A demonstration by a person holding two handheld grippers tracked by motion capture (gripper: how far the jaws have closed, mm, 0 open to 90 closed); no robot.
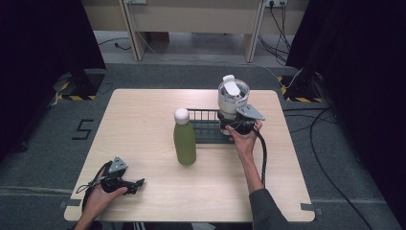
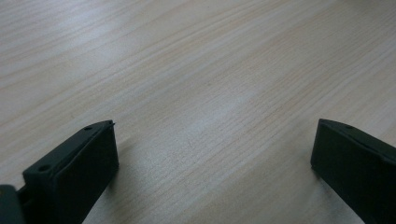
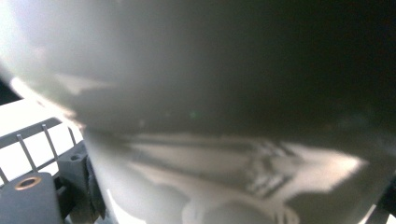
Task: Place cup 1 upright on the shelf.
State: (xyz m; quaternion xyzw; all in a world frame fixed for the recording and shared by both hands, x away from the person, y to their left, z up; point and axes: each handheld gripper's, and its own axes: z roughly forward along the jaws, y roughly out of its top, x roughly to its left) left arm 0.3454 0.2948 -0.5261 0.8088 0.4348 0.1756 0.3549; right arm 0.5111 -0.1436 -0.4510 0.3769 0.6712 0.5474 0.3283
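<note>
Left gripper (image 1: pixel 139 182) jaws wide, right gripper (image 1: pixel 233 125) clamping white tumbler (image 1: pixel 232 98), no legible writing.

The left gripper (image 1: pixel 139 182) lies low in the person's left hand (image 1: pixel 98 199), its jaws spread wide apart with nothing between them. The right gripper (image 1: pixel 229 125), held in the outstretched right hand (image 1: pixel 245 141), has its jaws closed around a white tumbler (image 1: pixel 233 98).

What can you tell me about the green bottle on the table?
The green bottle stands upright near the middle of the wooden table, just left of the black wire rack. Its body is a matte olive green that narrows to a shoulder, topped with a rounded white cap. It looks closed. Nothing grips it; both tools are away from it.
</note>
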